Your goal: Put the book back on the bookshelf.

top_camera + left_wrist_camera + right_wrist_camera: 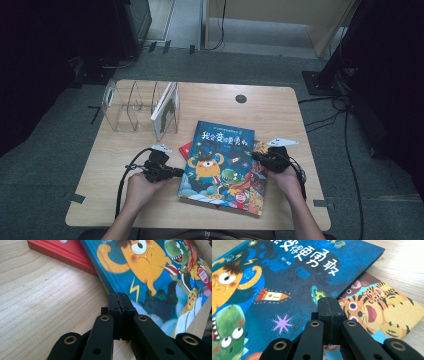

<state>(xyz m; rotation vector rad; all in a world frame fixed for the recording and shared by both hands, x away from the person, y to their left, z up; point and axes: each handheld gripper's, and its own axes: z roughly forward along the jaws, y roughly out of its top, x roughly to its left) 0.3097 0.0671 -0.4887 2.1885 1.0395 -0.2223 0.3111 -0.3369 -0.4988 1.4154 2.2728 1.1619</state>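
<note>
A blue picture book (220, 160) with an orange monster on its cover lies on top of a stack at the table's front middle. Under it sit a red book (60, 252) and a book with tigers on the cover (382, 307). My left gripper (181, 172) is shut with nothing in it, its tips at the blue book's (155, 272) left edge. My right gripper (256, 156) is shut and empty too, its tips over the blue book's (287, 285) right edge. In both gripper views the black jaws stand pressed together.
A clear acrylic book rack (135, 105) stands at the table's back left, with one book (166, 111) upright in its right slot. The wooden table (280, 110) has a round cable hole (241, 98) at the back. Cables trail from both grippers.
</note>
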